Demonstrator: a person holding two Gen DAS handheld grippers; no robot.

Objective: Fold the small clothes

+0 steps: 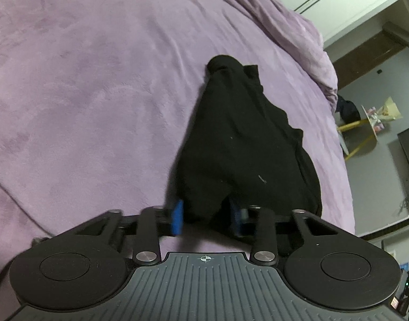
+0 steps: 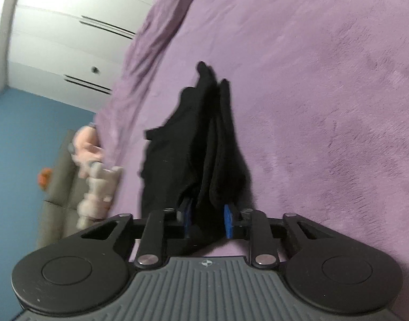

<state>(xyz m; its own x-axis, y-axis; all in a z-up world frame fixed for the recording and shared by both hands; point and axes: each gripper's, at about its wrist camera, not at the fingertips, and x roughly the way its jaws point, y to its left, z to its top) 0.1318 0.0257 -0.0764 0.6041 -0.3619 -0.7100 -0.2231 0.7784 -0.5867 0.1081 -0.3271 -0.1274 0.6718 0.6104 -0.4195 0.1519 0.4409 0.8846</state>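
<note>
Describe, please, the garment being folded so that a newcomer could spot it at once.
Look to the wide purple blanket covering the bed. On it, bunched between the blue pads of both tongs, the left tongs and the right tongs, is a small black garment. It is the only dark item on the blanket; the pale plush toys are off the bed's edge.

I count one black garment (image 1: 239, 144), two grippers, left gripper (image 1: 207, 218) and right gripper (image 2: 208, 220), four blue pads, one purple blanket (image 1: 97, 80), two soft toys (image 2: 97, 171), one white wardrobe (image 2: 57, 40)
</note>
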